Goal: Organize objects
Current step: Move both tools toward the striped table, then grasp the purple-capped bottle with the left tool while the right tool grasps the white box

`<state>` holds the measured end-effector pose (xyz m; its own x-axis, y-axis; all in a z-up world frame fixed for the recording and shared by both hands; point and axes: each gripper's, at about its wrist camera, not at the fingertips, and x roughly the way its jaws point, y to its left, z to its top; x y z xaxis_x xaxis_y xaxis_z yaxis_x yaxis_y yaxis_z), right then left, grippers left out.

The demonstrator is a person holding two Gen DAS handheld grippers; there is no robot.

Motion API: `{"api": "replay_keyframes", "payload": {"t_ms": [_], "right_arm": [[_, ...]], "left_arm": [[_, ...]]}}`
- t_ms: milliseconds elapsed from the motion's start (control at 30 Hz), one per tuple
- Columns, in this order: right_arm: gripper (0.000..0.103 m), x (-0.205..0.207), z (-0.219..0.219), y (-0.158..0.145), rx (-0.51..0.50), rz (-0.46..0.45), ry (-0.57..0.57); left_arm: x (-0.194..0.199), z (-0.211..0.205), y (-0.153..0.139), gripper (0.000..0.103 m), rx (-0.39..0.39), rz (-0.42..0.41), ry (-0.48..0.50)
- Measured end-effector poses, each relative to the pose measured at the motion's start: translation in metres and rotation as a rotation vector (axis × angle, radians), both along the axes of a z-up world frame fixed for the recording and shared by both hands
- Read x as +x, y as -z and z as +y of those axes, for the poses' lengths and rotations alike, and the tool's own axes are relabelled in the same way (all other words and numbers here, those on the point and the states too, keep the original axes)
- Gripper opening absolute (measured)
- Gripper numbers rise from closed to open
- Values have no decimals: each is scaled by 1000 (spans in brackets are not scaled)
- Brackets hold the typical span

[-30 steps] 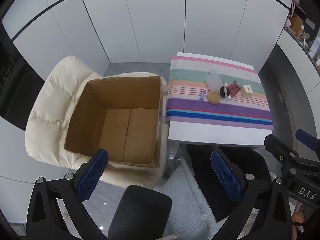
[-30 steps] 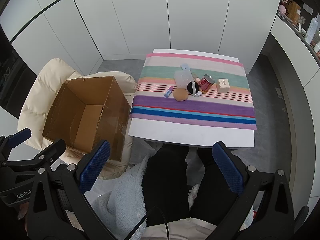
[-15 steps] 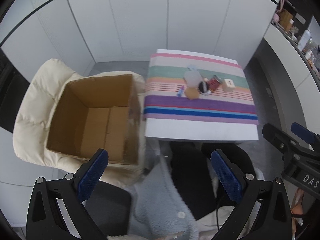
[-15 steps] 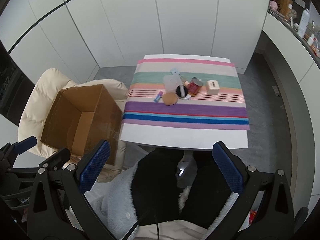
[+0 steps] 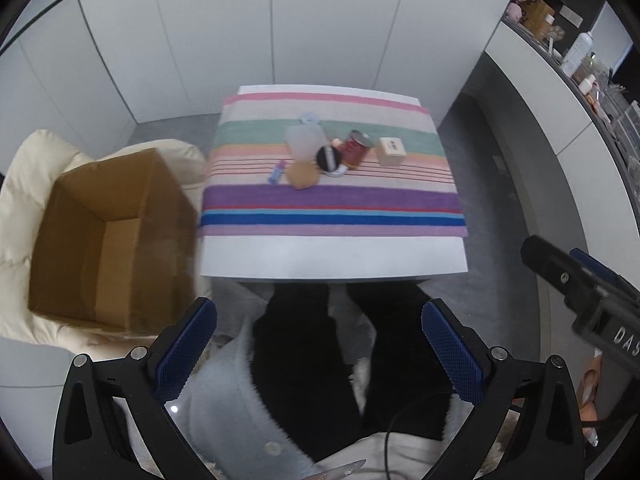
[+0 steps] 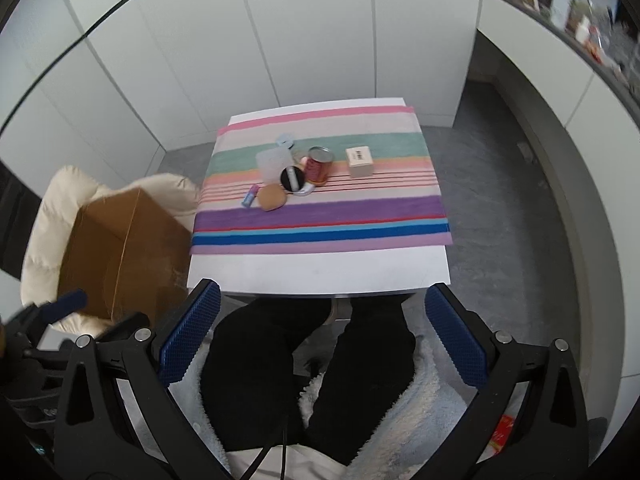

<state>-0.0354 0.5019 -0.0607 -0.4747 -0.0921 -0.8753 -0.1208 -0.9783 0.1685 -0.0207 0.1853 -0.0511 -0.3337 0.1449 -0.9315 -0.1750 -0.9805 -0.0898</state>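
Left wrist view: both claws, left claw and right claw, are wide open and hold nothing; small things sit bunched on the tabletop, so grabbing 1 could knock another over

the striped cloth on the white table looks like soft, matt woven fabric, while the table's bare front edge is smooth with a faint sheen. left of the table, the cardboard box is plain brown, matt paperboard, resting on a cream quilted cushion of puffy cloth. on the cloth, the red can shows a shiny metal top. the gripper pads are blue, textured rubber on matt black plastic.
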Motion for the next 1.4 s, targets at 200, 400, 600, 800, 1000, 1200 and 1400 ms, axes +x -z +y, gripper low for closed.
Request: {"api": "replay_keyframes", "payload": {"t_ms": [200, 400, 600, 800, 1000, 1200, 1400], "right_arm": [[103, -13, 30, 15, 46, -13, 43], [103, -33, 51, 40, -25, -42, 65], [103, -50, 61, 64, 33, 56, 98], [103, -88, 56, 104, 67, 99, 23], [103, -145, 60, 160, 124, 85, 12], [103, -202, 63, 215, 134, 73, 0], [102, -249, 60, 266, 143, 47, -17]], "left_arm": [[-17, 16, 9, 103, 13, 7, 11], [-39, 18, 33, 103, 61, -8, -11], [-68, 14, 74, 102, 51, -6, -63], [-111, 10, 122, 102, 20, 42, -106], [-168, 1, 183, 102, 35, 9, -133], [-226, -20, 234, 96, -28, 16, -181], [-267, -34, 275, 92, -44, -23, -203]]}}
